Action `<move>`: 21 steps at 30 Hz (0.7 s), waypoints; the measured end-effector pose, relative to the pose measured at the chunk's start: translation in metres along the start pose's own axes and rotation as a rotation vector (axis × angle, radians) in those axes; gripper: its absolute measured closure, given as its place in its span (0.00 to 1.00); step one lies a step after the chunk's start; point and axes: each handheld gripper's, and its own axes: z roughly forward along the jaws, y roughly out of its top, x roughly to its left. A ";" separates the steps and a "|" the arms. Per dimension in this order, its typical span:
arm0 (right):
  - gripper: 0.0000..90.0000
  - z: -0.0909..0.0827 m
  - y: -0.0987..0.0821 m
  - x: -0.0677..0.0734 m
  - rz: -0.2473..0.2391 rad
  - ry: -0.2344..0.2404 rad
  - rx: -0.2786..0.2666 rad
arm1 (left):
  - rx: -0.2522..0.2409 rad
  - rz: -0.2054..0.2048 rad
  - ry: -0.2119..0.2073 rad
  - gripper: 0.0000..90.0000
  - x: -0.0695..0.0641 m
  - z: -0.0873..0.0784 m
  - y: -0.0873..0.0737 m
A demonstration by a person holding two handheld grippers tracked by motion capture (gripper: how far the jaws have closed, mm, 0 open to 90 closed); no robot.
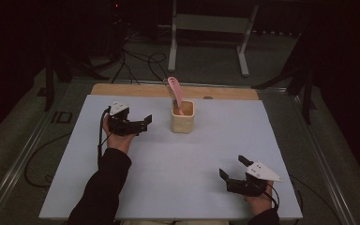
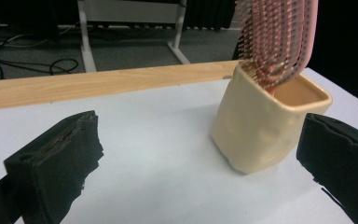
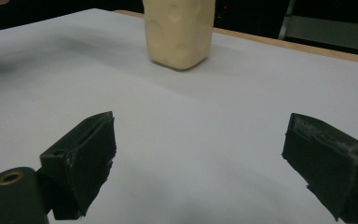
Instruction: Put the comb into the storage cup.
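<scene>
Beside the cup [image 1: 183, 118], the left gripper [image 1: 146, 121] gapes empty.

Left gripper [image 1: 145, 123], right gripper [image 1: 232, 168]: black bodies, chunky black jaws with worn pads, grey three-cornered plates behind jaws, black trailing cables. Black long sleeves [image 1: 104, 187].

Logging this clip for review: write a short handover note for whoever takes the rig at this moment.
Left gripper: open, empty, beside the cup, not touching it.
Right gripper: open, empty, near the mat's front edge, far from the cup.
Brush: pink, standing tilted in the cup at the mat's far middle.
Done: brush sits in the cup.
Left: probably nothing, unless the left gripper is meant to take the cup.
</scene>
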 end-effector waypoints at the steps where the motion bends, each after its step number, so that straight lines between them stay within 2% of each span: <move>1: 0.10 0.000 0.000 0.000 0.000 0.000 0.000 | 0.000 0.000 -0.001 0.00 0.001 -0.002 -0.002; 13: 0.10 0.001 0.000 0.000 0.003 -0.004 0.004 | 0.022 0.042 0.000 0.00 0.009 -0.018 -0.021; 21: 0.10 0.001 -0.001 -0.001 0.004 -0.006 0.003 | 0.009 0.054 -0.006 0.00 0.010 -0.031 -0.029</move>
